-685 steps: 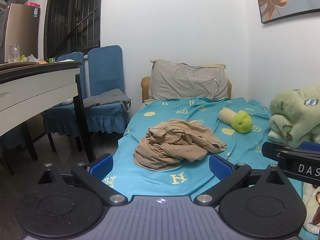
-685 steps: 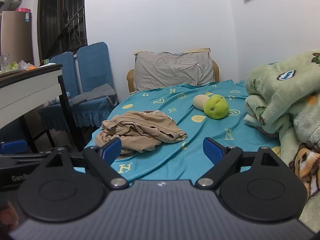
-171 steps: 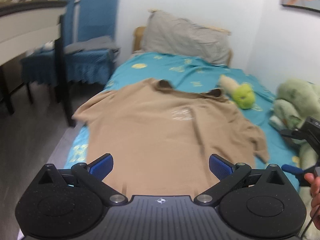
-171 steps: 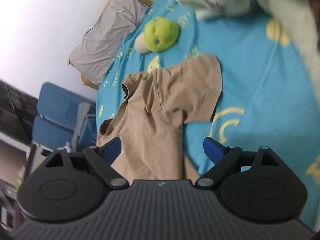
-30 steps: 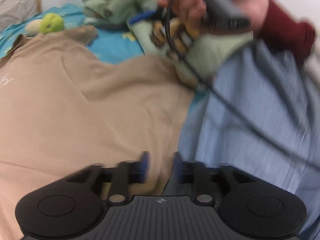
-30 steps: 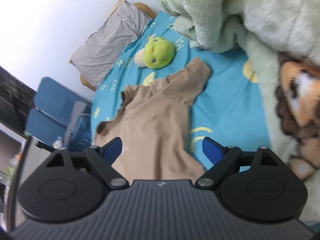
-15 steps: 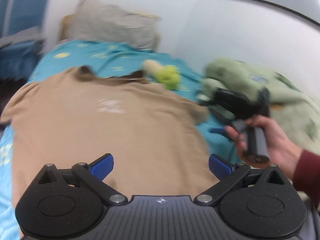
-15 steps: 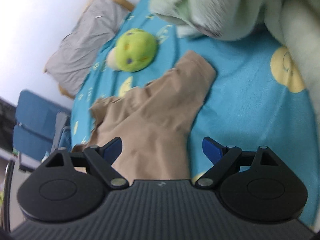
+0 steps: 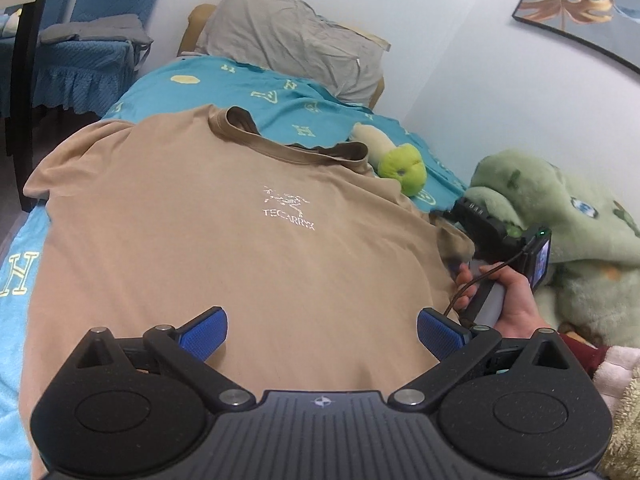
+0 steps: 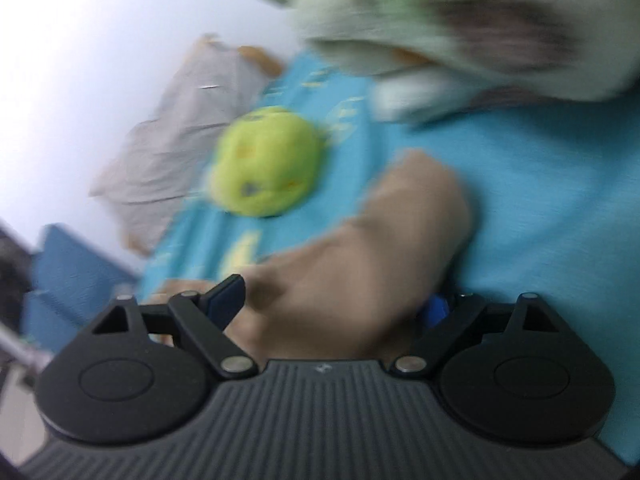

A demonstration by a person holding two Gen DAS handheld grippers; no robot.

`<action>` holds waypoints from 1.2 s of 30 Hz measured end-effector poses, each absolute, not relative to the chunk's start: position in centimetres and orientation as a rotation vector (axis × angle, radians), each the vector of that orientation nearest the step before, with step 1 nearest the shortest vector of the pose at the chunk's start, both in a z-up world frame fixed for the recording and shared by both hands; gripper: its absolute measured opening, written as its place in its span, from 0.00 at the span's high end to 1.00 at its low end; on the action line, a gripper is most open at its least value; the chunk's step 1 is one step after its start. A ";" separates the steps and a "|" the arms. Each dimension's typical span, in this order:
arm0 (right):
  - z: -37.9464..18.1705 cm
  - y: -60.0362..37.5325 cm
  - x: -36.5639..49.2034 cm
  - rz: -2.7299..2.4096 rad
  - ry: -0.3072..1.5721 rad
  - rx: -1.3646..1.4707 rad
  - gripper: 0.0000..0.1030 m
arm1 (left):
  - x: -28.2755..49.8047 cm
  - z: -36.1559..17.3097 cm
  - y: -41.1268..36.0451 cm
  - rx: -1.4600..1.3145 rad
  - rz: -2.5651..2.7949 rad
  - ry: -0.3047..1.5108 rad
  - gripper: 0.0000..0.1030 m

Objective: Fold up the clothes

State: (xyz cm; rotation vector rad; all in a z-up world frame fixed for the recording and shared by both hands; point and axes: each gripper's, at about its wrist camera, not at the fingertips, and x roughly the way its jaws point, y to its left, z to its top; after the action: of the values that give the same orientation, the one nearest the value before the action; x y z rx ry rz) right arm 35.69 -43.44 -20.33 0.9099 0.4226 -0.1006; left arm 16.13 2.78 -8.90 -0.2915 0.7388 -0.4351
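Observation:
A tan T-shirt (image 9: pixel 224 216) lies spread flat, logo up, on the teal bed sheet (image 9: pixel 280 96), collar toward the pillow. My left gripper (image 9: pixel 322 330) is open and empty, hovering over the shirt's lower part. My right gripper (image 10: pixel 336 308) is open, low over the shirt's right sleeve (image 10: pixel 384 240), with the sleeve cloth between its jaws; the view is blurred. In the left wrist view the right gripper (image 9: pixel 460 216) shows at the shirt's right sleeve, held by a hand.
A green plush toy (image 9: pixel 402 162) lies beside the collar. A grey pillow (image 9: pixel 292 36) is at the head of the bed. A green blanket heap (image 9: pixel 568 232) fills the right side. Blue chairs (image 9: pixel 80 40) stand at the left.
My right gripper has dropped closer onto the right sleeve, which now lies between its jaws. My left gripper has steadied over the shirt's lower part, still open.

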 end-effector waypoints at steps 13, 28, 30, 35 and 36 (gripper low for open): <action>-17.6 -41.2 37.1 -0.175 0.477 0.669 0.89 | 16.3 -7.9 2.7 -0.229 -0.387 0.671 0.01; -7.1 -17.8 37.3 -0.210 0.285 -0.043 0.89 | 16.1 -3.0 11.1 -0.313 -0.025 0.507 0.01; -8.9 -14.7 38.1 -0.153 0.320 -0.110 0.89 | 16.4 -2.9 12.7 -0.354 0.020 0.511 0.01; -13.1 -10.2 40.7 -0.041 0.491 -0.136 0.85 | 17.4 -3.6 14.7 -0.382 0.076 0.540 0.01; -13.7 -10.2 41.3 -0.020 0.534 -0.108 0.80 | 17.6 -3.7 14.8 -0.378 0.080 0.548 0.01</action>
State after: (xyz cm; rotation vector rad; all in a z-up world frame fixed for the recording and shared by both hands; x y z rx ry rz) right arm 41.32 -10.17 -13.67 -0.1084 0.5337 -0.0198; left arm 17.58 14.80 -3.72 -0.3780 0.5477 0.0800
